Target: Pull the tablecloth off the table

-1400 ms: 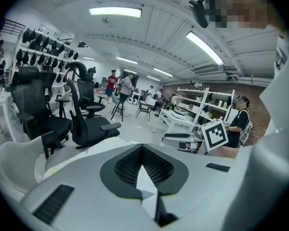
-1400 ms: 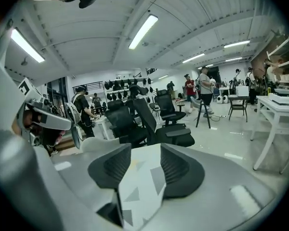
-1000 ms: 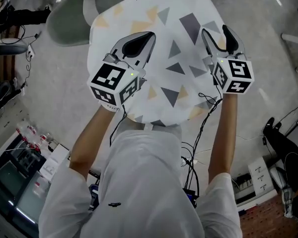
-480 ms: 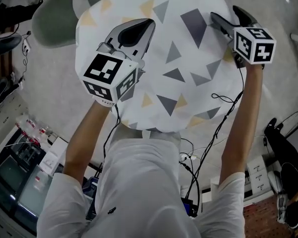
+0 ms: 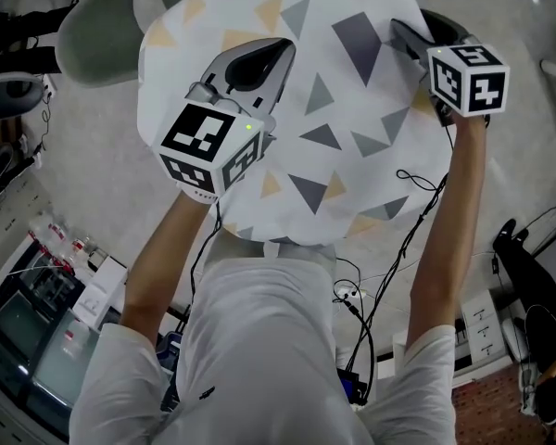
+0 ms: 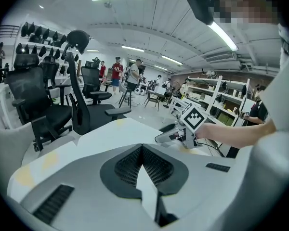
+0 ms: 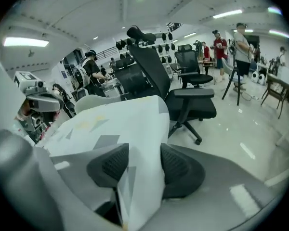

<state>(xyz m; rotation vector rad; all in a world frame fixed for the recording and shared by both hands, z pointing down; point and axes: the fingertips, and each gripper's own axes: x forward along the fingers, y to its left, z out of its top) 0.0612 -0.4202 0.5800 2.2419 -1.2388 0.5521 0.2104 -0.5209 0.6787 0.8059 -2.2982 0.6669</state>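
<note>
A white tablecloth (image 5: pixel 343 109) printed with grey and yellow triangles covers a round table, which is hidden under it. My left gripper (image 5: pixel 285 46) lies over the cloth's left part, shut, with a thin fold of the tablecloth (image 6: pixel 111 134) pinched between its pads (image 6: pixel 127 165). At the cloth's right edge, my right gripper (image 5: pixel 415 24) has jaws that are closing. A raised fold of the tablecloth (image 7: pixel 115 124) stands between them, and both pads (image 7: pixel 111 165) touch it. The right gripper (image 6: pixel 183 131) also shows in the left gripper view, at the far edge.
A grey-green shell chair (image 5: pixel 102 35) stands at the table's far left. Black office chairs (image 7: pixel 183 90) stand just beyond the table, with more chairs (image 6: pixel 82 105) to the left. Cables (image 5: pixel 389 276) hang near the person's legs. Equipment (image 5: pixel 37 313) is on the floor at lower left.
My right gripper has moved outward and away from me to the cloth's right edge, and its jaws now have the edge between them. The left gripper has stayed shut and barely moved.
</note>
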